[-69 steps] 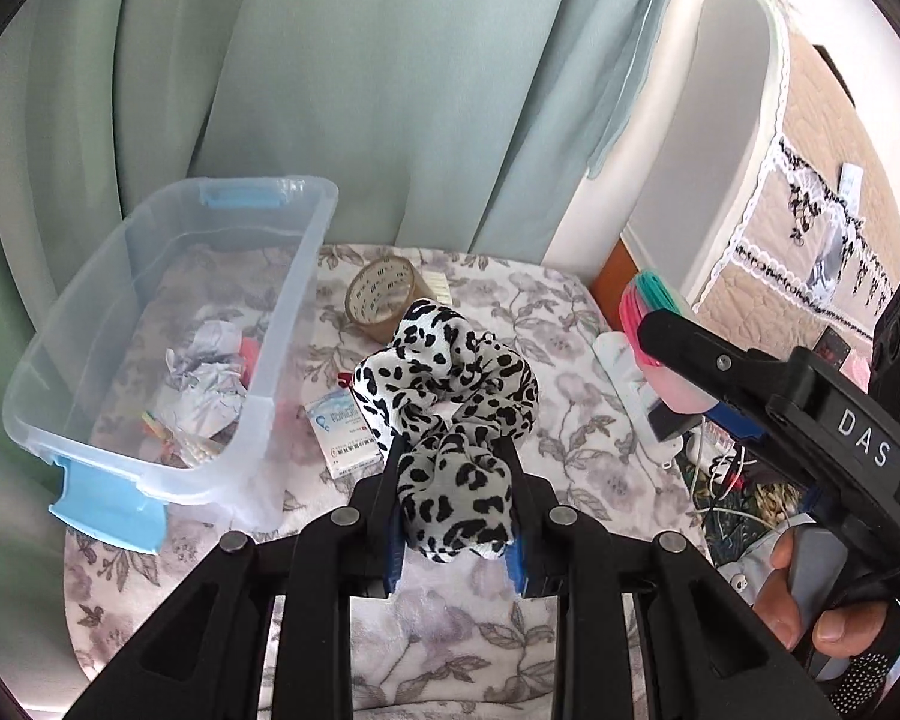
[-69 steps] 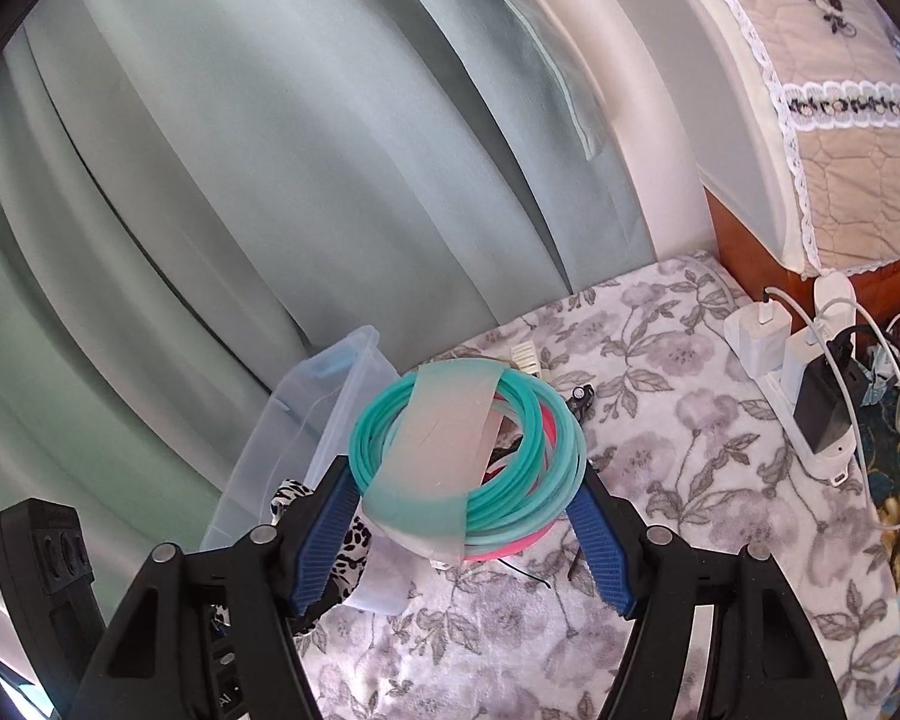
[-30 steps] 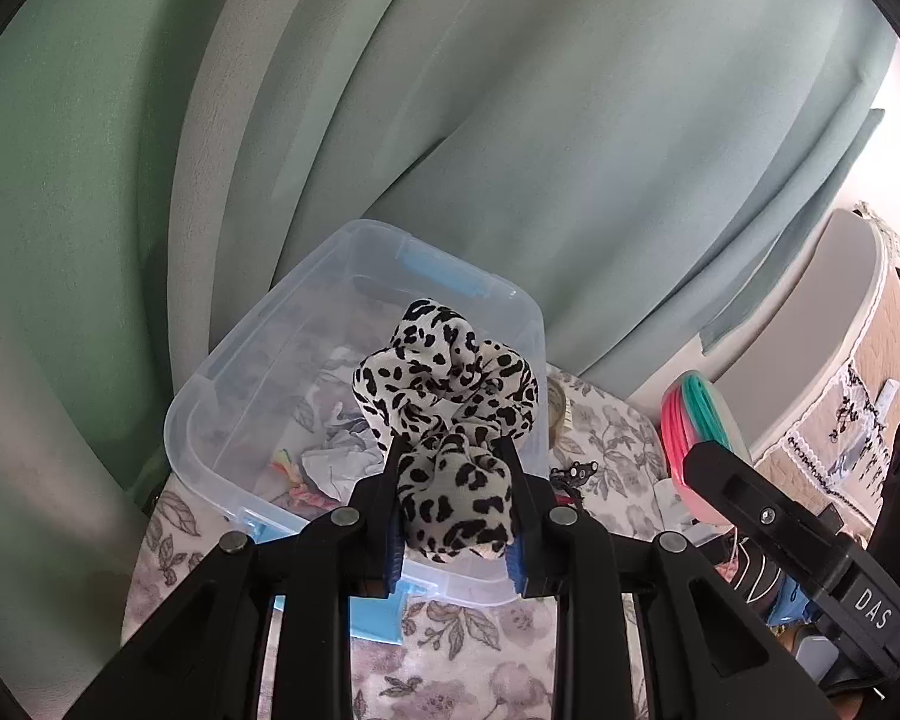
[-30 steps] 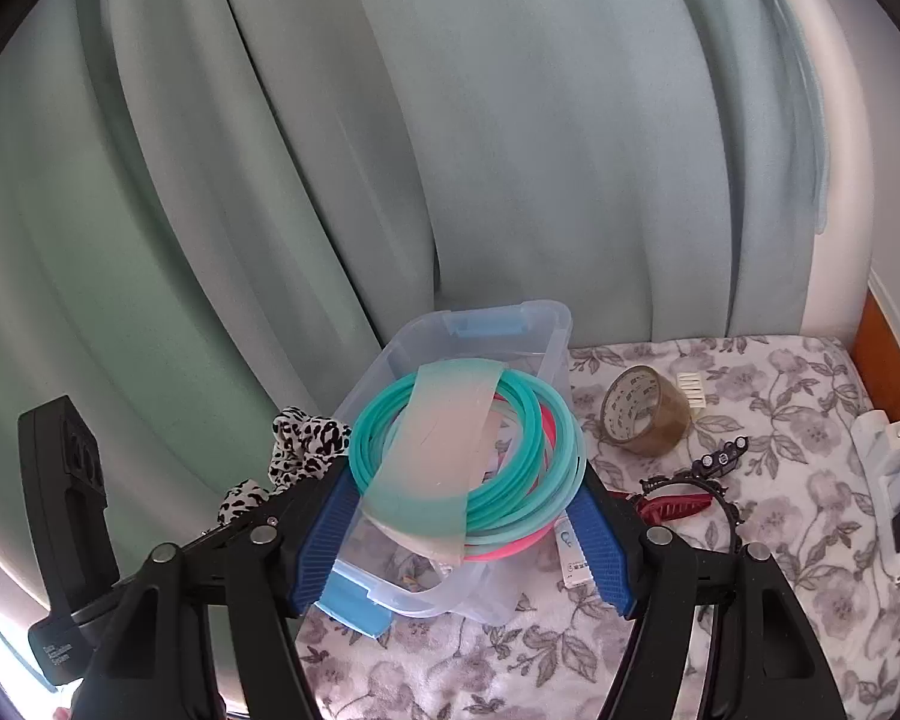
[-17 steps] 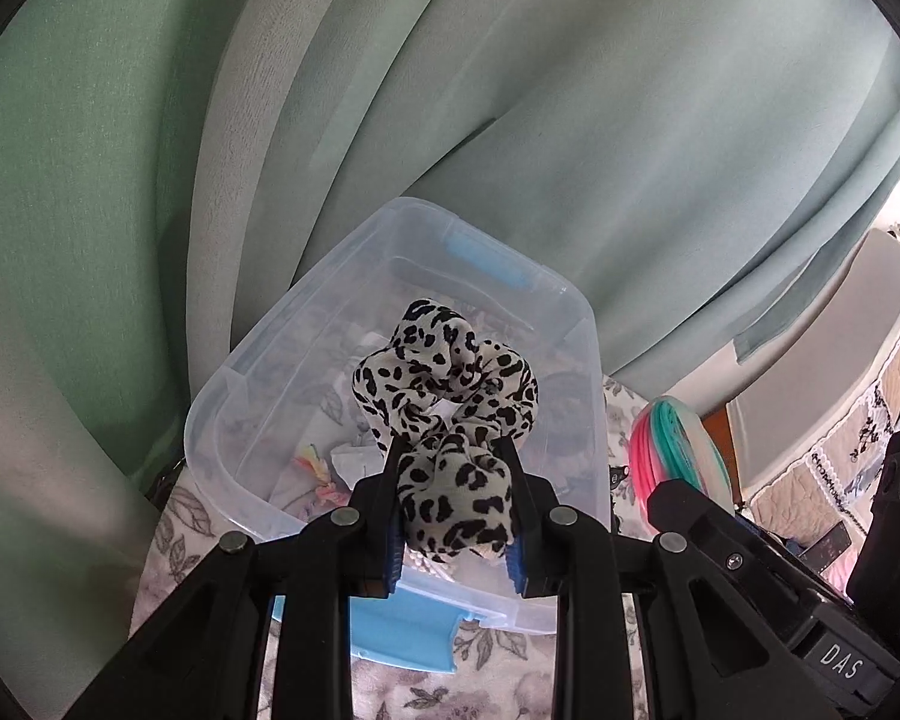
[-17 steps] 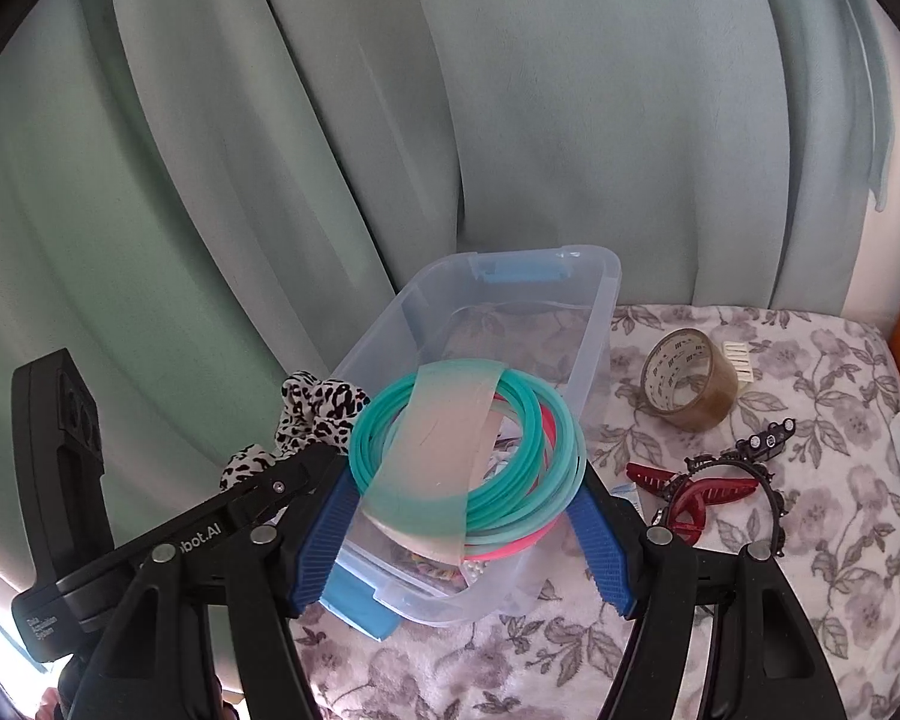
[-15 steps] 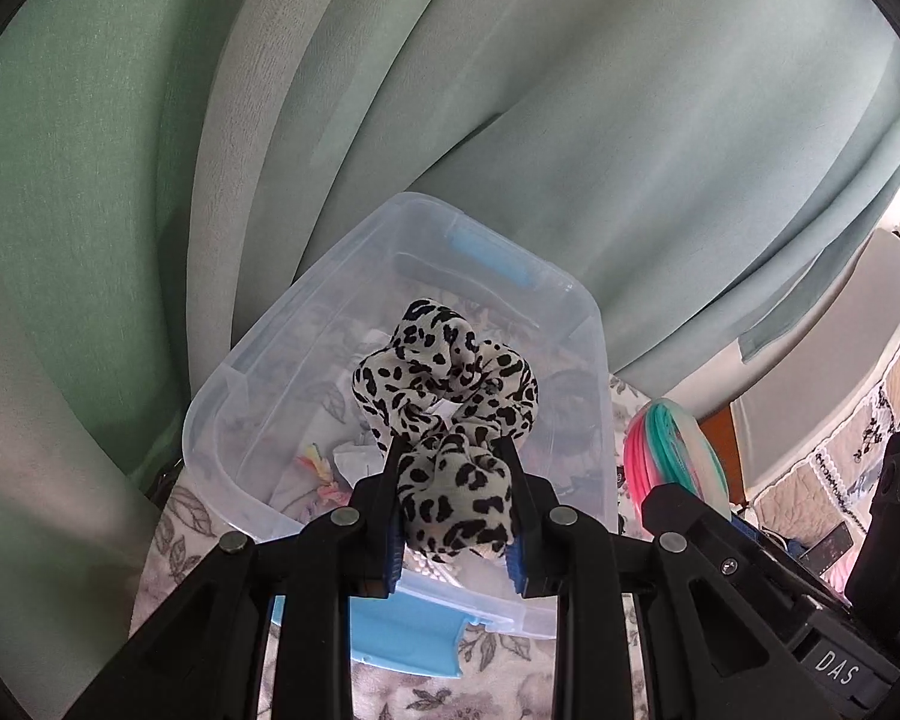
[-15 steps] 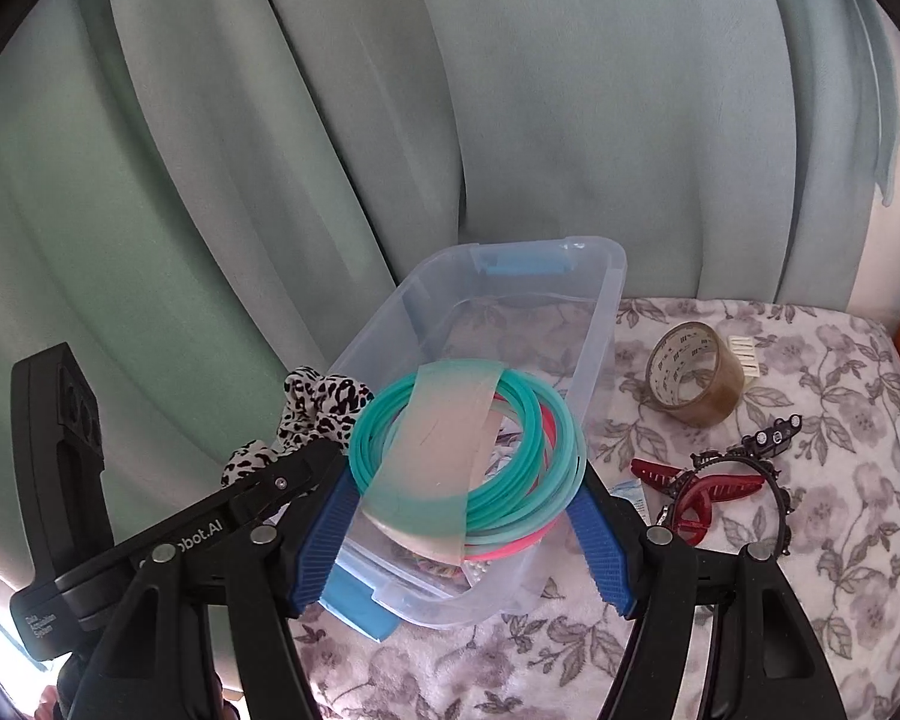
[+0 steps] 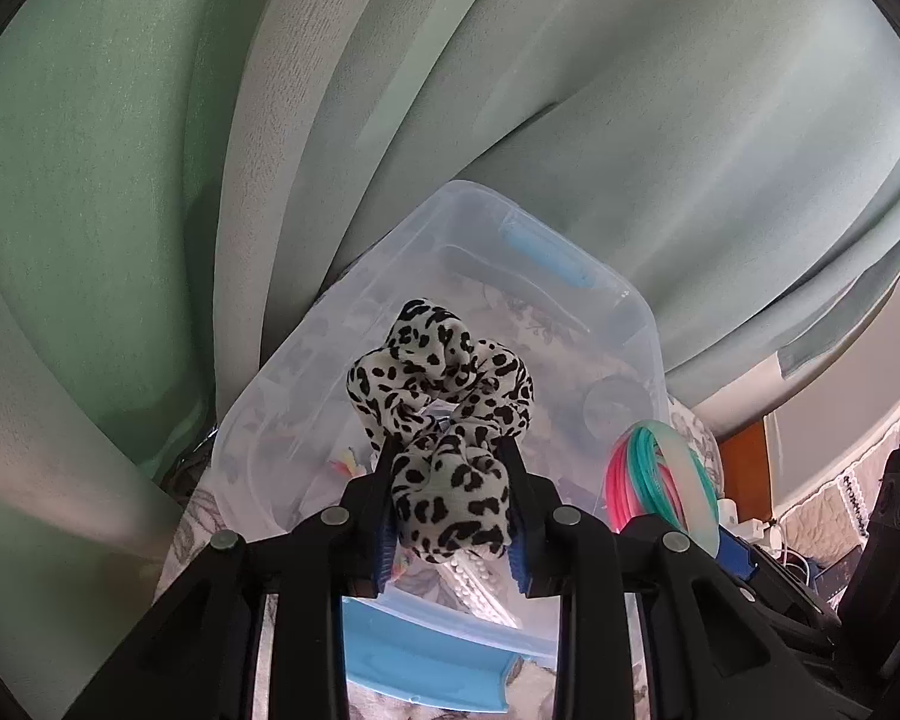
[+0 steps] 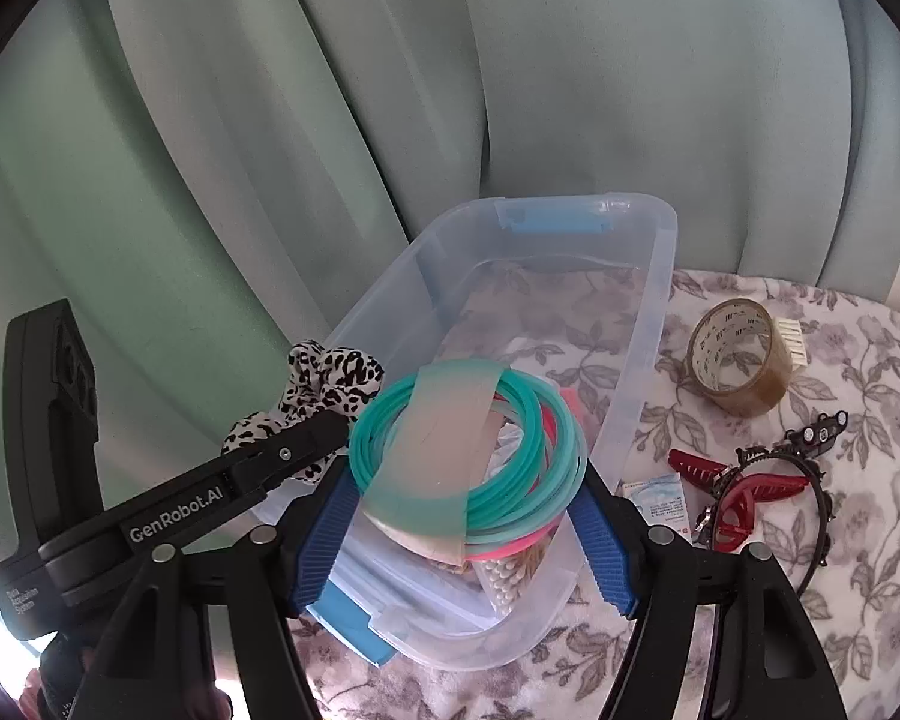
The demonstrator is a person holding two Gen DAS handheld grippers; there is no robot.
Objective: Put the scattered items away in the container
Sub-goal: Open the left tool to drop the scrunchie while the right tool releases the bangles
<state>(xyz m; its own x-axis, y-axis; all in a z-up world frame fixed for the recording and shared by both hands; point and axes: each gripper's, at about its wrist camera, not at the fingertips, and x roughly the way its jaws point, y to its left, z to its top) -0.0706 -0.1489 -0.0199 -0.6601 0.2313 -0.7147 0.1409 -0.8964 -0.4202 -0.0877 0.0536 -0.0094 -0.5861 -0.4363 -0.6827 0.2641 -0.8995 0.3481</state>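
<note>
A clear plastic container [image 9: 642, 324] with blue latches sits on the floral cloth against the curtain. My left gripper [image 9: 448, 447] hangs over its near end with a leopard-print scrunchie [image 9: 444, 396] between its pads. The jaws are opening, and the pads still touch the fabric. My right gripper [image 10: 465, 480] is shut on a coil of teal and pink rings [image 10: 546, 438] wrapped in a pale band, held above the container [image 10: 660, 276]. The scrunchie [image 10: 330, 372] shows to its left. Crumpled paper and small bits lie inside the container.
Right of the container on the floral cloth [image 10: 810, 600] lie a brown tape roll [image 10: 741, 354], a red hair claw [image 10: 732, 492], a black headband [image 10: 810, 462] and a small packet [image 10: 654, 495]. A green curtain [image 10: 330, 120] hangs close behind.
Both grippers have come closer to the container and sunk toward it with their loads. The left jaws stand slightly wider around the scrunchie.
</note>
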